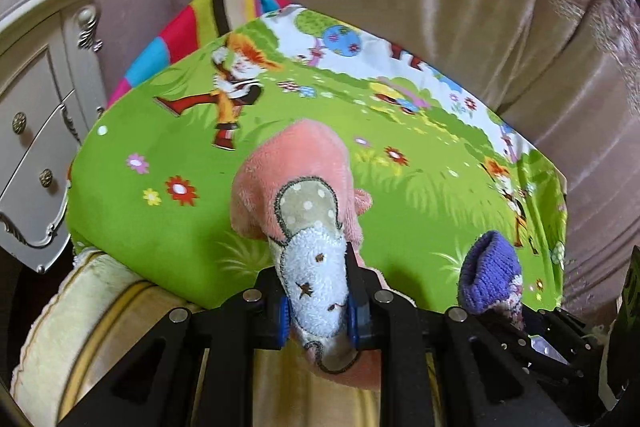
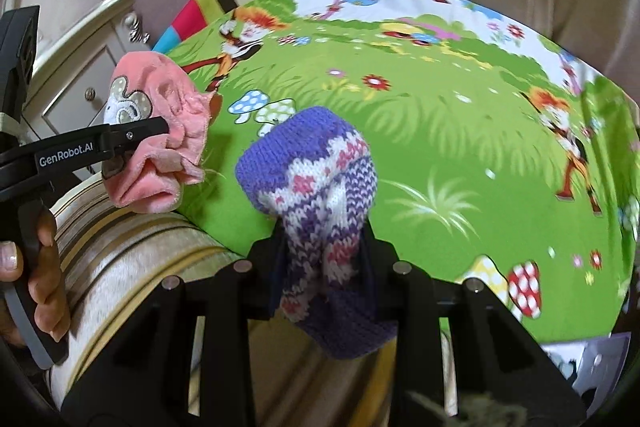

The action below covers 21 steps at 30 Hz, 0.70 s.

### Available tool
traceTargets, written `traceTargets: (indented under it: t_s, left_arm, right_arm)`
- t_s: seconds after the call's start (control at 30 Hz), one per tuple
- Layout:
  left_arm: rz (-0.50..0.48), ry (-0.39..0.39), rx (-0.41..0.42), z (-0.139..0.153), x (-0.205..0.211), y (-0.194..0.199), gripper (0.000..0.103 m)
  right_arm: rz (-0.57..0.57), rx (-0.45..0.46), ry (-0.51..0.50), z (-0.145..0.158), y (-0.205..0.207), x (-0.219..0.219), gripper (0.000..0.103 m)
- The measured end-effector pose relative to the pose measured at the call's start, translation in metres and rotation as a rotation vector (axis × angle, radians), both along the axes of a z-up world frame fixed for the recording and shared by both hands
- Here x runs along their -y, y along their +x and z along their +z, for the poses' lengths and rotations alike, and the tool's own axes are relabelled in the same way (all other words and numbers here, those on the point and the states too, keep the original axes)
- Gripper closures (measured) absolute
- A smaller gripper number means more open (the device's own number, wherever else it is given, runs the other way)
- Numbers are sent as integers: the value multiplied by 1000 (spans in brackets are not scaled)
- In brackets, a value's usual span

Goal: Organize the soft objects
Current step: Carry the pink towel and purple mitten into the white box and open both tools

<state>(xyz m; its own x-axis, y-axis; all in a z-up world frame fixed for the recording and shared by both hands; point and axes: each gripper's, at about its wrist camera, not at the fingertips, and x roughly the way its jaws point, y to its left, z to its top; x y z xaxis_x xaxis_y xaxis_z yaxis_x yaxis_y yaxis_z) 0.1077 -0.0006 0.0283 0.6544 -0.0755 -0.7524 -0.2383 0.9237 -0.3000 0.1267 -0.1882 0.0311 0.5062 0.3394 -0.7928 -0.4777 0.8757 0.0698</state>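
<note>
A pink plush sock [image 1: 296, 179] with a mouse appliqué is clamped in the left gripper [image 1: 318, 311], and a purple knitted sock [image 2: 316, 187] is clamped in the right gripper [image 2: 324, 259]. Both are held above the green cartoon-print cushion [image 2: 440, 147]. The carrying step is judged under way; next, each sock must be lowered onto a chosen spot and released.

One brand name reads clearly: "GenRobot.AI" in white letters runs along the black side of the left gripper [image 2: 132, 137], caught in the right wrist view. Red marks on the picture cloth's [image 2: 440, 131] far edge are unreadable.
</note>
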Motion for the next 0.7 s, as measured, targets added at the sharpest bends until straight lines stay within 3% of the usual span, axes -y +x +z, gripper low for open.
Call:
traceTargets:
  t_s: [0.7]
  left_arm:
    - [-334,68,37,27,166,-10,81]
  right_arm:
    - [-333,76,89,28,-52,178,68]
